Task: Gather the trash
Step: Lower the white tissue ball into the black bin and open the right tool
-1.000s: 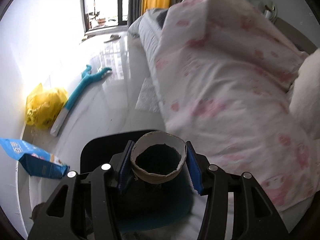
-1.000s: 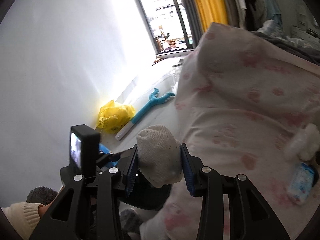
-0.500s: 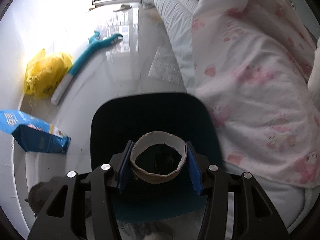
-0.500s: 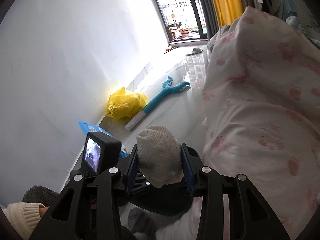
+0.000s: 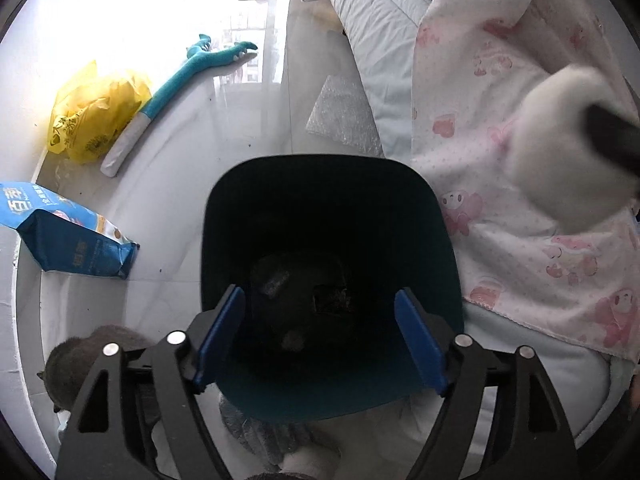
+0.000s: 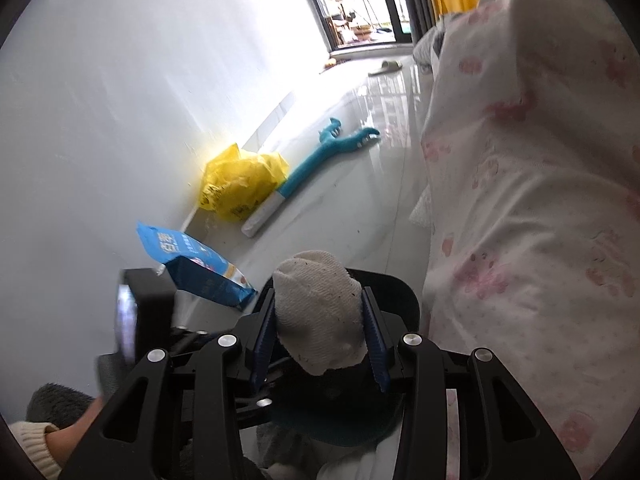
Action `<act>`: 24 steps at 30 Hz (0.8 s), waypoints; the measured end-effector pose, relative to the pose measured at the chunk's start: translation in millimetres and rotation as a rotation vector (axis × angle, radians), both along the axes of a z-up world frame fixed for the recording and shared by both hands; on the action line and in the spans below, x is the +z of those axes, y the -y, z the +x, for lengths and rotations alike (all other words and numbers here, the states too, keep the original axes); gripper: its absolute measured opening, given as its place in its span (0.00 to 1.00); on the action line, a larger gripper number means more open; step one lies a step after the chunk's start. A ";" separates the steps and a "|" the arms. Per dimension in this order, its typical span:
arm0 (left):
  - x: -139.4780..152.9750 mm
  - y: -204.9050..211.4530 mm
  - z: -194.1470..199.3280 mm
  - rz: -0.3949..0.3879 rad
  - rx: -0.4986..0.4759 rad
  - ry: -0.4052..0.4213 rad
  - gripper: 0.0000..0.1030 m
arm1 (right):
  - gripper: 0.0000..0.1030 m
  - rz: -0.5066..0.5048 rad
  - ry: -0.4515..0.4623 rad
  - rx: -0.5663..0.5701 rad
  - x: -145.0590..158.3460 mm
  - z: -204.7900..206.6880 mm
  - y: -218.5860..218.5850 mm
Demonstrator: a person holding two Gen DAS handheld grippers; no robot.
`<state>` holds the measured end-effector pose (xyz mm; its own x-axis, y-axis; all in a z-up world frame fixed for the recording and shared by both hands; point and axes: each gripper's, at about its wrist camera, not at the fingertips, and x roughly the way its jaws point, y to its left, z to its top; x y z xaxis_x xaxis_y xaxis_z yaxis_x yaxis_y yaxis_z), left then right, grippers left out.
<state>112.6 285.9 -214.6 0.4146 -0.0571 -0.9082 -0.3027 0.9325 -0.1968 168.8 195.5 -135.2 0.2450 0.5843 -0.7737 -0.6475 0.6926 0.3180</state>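
Hovering over the dark bin (image 5: 332, 240), left tool (image 5: 320, 340) spread wide, gripping nothing; trash dimly visible at the bin's bottom. Right wrist view: right tool (image 6: 320, 336) clamped on a dirty white sock (image 6: 320, 312), held above the bin (image 6: 392, 292) near its rim beside the bed (image 6: 520, 200). Risk: letting go off-centre, with the sock snagging the rim or dropping onto the floor (image 6: 344, 208).

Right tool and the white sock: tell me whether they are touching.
Touching. The right wrist view shows the right tool with both blue fingers pressed against the sides of the white sock, above the dark bin.
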 end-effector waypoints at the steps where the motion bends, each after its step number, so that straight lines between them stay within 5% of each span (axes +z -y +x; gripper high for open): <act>1: 2.7 -1.5 -1.7 0.002 0.001 0.008 0.79 | 0.40 -0.005 -0.009 -0.005 -4.5 1.9 -0.8; 13: 53.1 -19.7 -21.0 0.028 0.042 0.178 0.81 | 0.40 -0.103 -0.094 -0.019 -65.8 15.1 -30.8; 24: 131.5 -17.8 -37.5 0.119 0.029 0.387 0.83 | 0.40 -0.211 -0.116 0.018 -103.3 15.9 -55.8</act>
